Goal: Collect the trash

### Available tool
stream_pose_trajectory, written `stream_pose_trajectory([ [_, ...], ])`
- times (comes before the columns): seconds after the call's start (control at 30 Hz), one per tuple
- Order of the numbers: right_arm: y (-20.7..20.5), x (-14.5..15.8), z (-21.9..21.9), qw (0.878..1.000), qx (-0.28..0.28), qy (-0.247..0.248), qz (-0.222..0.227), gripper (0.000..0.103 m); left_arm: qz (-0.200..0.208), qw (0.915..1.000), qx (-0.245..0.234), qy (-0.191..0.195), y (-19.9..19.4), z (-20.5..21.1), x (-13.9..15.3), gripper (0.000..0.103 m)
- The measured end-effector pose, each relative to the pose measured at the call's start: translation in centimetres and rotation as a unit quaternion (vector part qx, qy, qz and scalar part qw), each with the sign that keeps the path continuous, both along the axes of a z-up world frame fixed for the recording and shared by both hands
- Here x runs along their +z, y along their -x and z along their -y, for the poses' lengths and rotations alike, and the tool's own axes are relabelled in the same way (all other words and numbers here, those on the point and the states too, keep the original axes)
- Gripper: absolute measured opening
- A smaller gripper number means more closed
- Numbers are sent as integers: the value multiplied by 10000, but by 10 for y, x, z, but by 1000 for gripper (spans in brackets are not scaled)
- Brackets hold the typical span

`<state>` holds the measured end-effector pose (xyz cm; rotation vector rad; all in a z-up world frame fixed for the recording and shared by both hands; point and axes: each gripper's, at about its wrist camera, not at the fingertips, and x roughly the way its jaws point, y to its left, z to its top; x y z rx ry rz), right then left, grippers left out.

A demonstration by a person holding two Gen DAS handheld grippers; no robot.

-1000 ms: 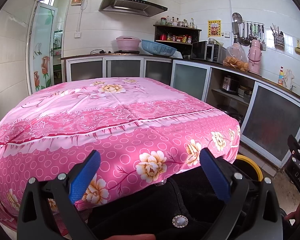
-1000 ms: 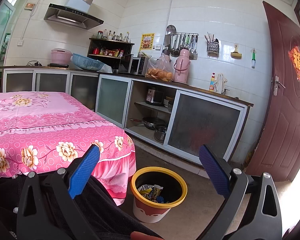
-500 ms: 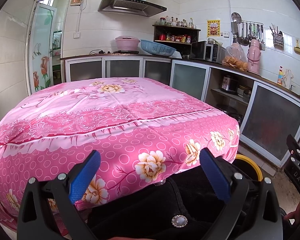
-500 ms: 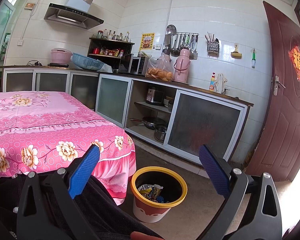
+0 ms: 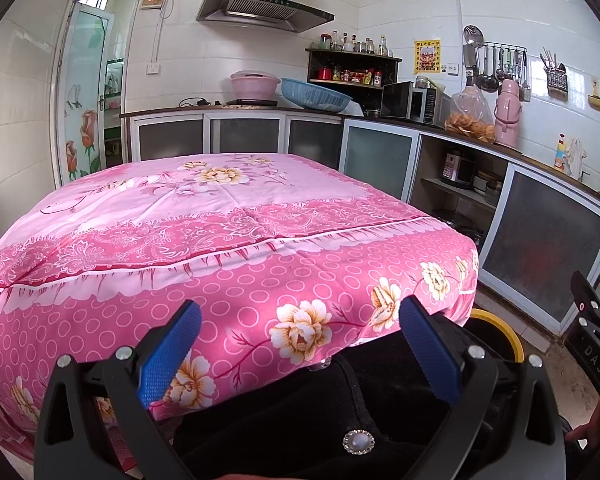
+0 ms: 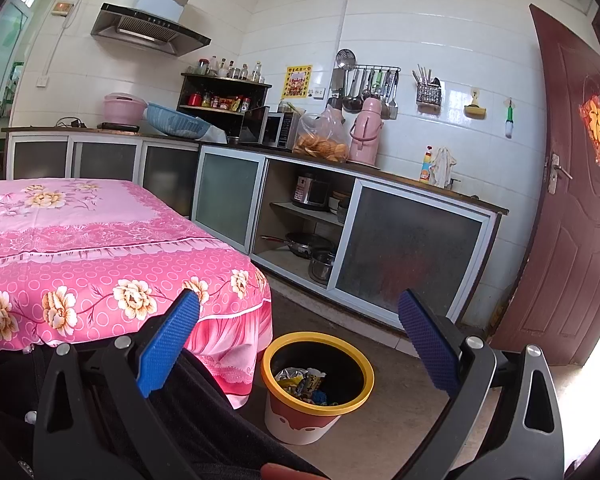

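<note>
Although the brief second behind this moment brought almost no change, with both views framed nearly as they were and only the faintest drift, that stillness says something: the left tongs [image 5: 300, 344] and the right tongs [image 6: 299, 338] both stay spread wide with nothing between their blue pads, just as they were a second ago. No wrapper or scrap has come or gone on the pink floral tablecloth [image 5: 236, 216] covering the desk; its top looks bare in both views. The trash already gathered, crumpled snack wrappers [image 6: 302, 380], lies inside the yellow-rimmed bin [image 6: 318, 412] on the floor just beside the desk's near corner, below and ahead of the right tongs. From the left view only a slice of that bin's rim [image 5: 508, 334] shows past the hanging cloth. Dark clothing [image 5: 340, 412] of the person fills the lower middle under both tools. My reading is that collection is finished or near it, since no loose litter shows anywhere on cloth or floor; parts of the floor hidden behind the desk cannot be checked. Any next move would likely be a search for leftovers rather than a grasp
</note>
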<state>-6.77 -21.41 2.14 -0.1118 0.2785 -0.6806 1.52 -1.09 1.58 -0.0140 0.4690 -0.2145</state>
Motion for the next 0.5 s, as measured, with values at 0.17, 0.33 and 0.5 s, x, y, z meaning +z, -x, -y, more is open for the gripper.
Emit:
stream_pose_trajectory([
  [0.17, 0, 0, -1, 10000, -5, 0, 3, 95, -5, 10000, -7, 2, 0, 0, 0, 95],
  [0.33, 0, 0, -1, 10000, -3, -1, -1, 95, 9, 10000, -10, 10, 1, 0, 0, 95],
  [0.5, 0, 1, 0, 10000, -5, -3, -2, 95, -8, 10000, -34, 17, 0, 0, 1, 95],
])
